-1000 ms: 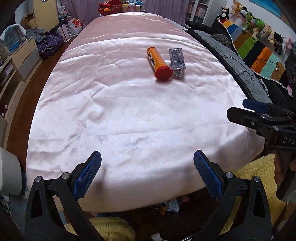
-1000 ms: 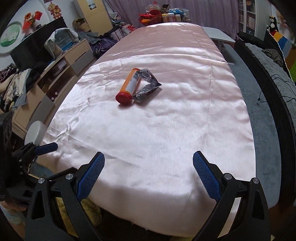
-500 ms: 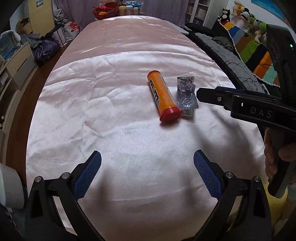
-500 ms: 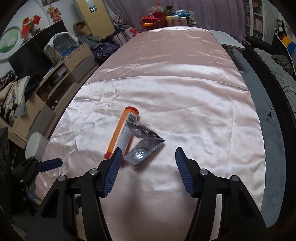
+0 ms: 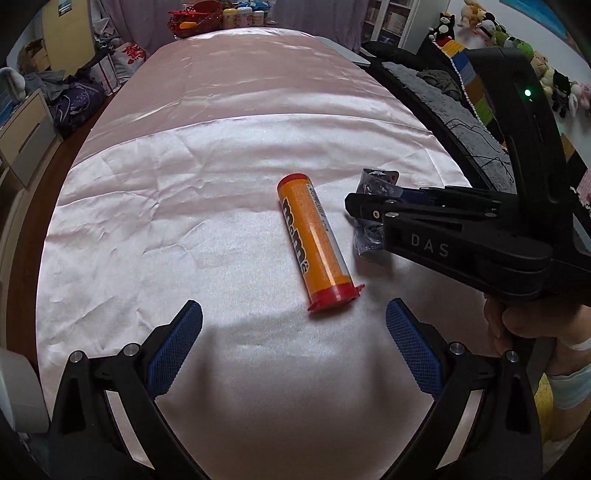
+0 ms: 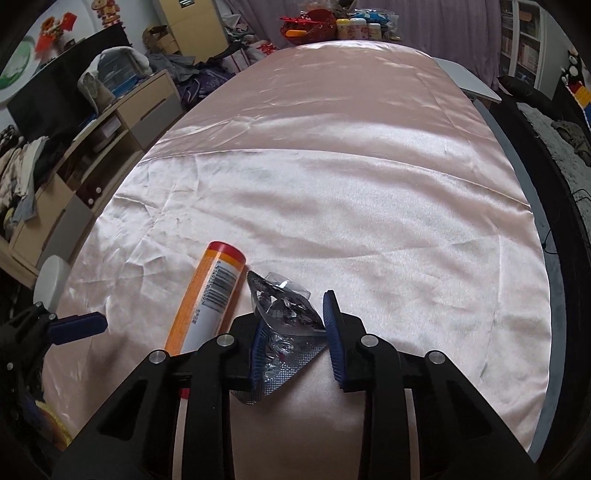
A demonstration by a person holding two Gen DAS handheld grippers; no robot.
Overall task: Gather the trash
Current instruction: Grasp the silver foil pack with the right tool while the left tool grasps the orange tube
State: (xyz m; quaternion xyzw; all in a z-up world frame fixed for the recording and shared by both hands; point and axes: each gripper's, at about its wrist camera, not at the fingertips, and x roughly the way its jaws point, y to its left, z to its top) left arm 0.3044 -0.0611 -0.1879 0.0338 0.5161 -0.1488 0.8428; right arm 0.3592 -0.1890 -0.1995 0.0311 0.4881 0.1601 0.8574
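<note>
An orange candy tube (image 5: 314, 243) with a red cap lies on the pink satin cloth (image 5: 207, 192); it also shows in the right wrist view (image 6: 207, 299). A crumpled silver blister pack (image 6: 284, 325) lies just right of it, partly hidden in the left wrist view (image 5: 373, 206) by my right gripper (image 5: 354, 205). My right gripper (image 6: 295, 336) has closed around the pack, its pads touching both sides. My left gripper (image 5: 295, 332) is open and empty, just short of the tube's red cap.
Red basket and bottles (image 5: 221, 14) stand at the table's far end. Drawers and clutter (image 6: 92, 122) line the left side. A dark sofa with stuffed toys (image 5: 498, 66) runs along the right. A white round object (image 6: 51, 277) sits by the table's left edge.
Both grippers moved forward toward the trash. My right gripper narrowed from wide open and closed around the blister pack. My left gripper stayed open and came close to the tube.
</note>
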